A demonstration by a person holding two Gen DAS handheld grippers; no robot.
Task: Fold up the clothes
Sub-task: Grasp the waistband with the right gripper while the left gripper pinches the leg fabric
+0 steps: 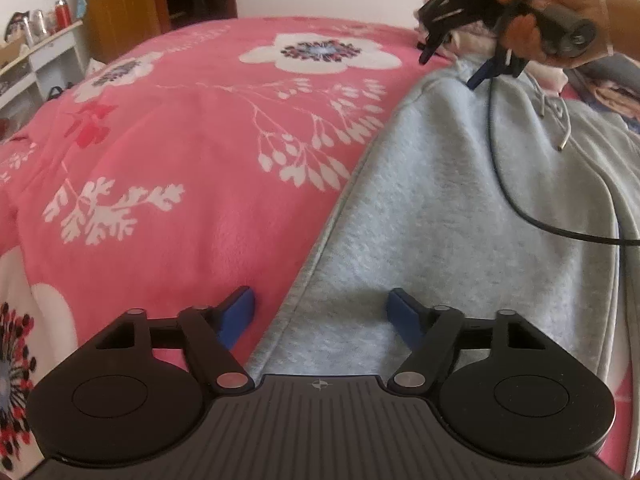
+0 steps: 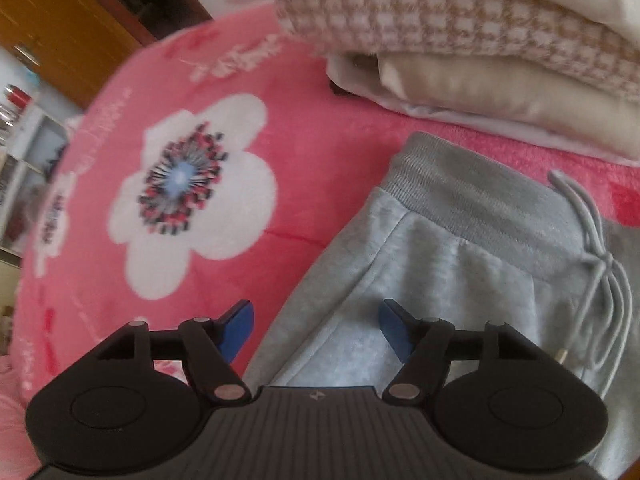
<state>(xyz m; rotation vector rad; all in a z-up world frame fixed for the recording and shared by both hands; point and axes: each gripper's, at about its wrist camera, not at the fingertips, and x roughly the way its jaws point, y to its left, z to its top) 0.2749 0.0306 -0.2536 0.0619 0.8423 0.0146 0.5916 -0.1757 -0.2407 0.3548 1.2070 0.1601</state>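
Light grey sweatpants (image 1: 460, 208) lie flat on a pink floral blanket (image 1: 180, 140). My left gripper (image 1: 320, 300) is open and straddles the pants' long left edge, one blue finger over the blanket and the other over the grey cloth, with nothing pinched. At the far end, a hand holds my right gripper (image 1: 449, 70) just above the waistband corner. In the right wrist view, the right gripper (image 2: 316, 308) is open over the pants (image 2: 440, 264) below the ribbed waistband (image 2: 460, 200), its left finger over the blanket (image 2: 300, 140). The tied drawstring (image 2: 600, 264) lies to the right.
A stack of folded clothes (image 2: 460, 40) sits on the blanket just beyond the waistband. The right gripper's black cable (image 1: 500, 160) trails across the pants. A white shelf with bottles (image 1: 48, 52) and a wooden door (image 1: 120, 0) stand beyond the bed at left.
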